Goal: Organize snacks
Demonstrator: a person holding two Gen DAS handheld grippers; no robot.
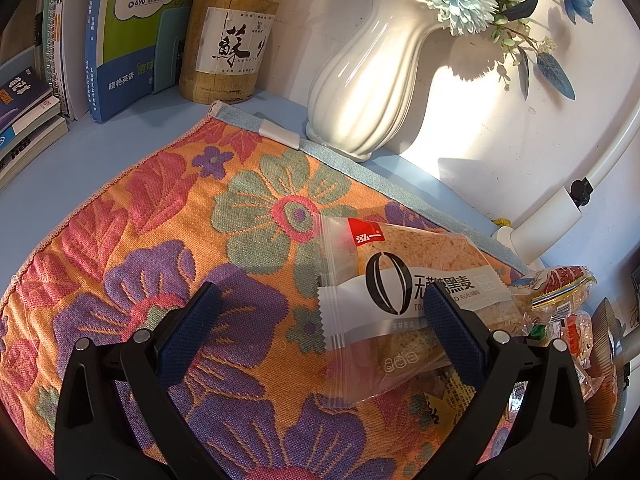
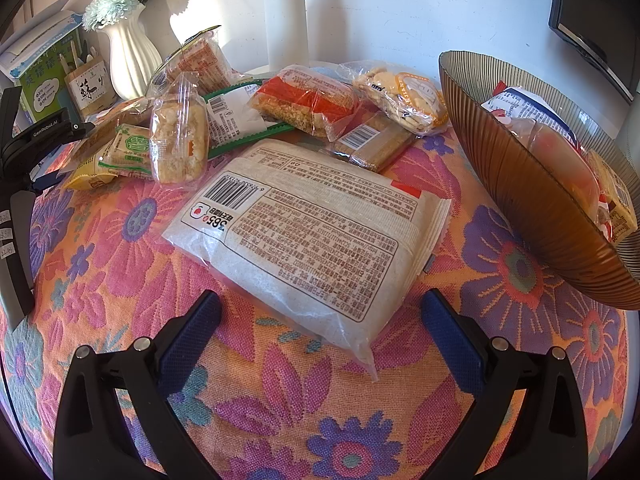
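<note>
Both claws are spread wide, nothing between the fingers of either one. The left gripper [image 1: 320,312] hovers low over the flowered cloth [image 1: 160,240], and its right finger [image 1: 452,332] overlaps the bread packet [image 1: 404,280], a clear wrapper with a white band and a red tag, lying flat on the cloth. Whether that finger touches the wrapper I cannot tell. More snack wrappers [image 1: 560,300] crowd in just beyond it at the right edge. Behind the cloth stand a white vase [image 1: 360,92] with pale blue flowers, a bamboo pen pot [image 1: 228,48] and a row of books [image 1: 108,40].

Over on the right wrist view, the right gripper [image 2: 320,320] is released too, fingers apart on either side of the near end of a big toast packet [image 2: 312,240], which lies label-side up on the cloth [image 2: 120,260], barcode showing. Behind it a heap of small snack packets [image 2: 240,112] is strewn across the far side. To the right sits a brown ribbed bowl [image 2: 520,184], tilted in this view, already holding a few wrapped snacks [image 2: 560,148]. The left gripper's black body [image 2: 16,184] shows at the left edge.
</note>
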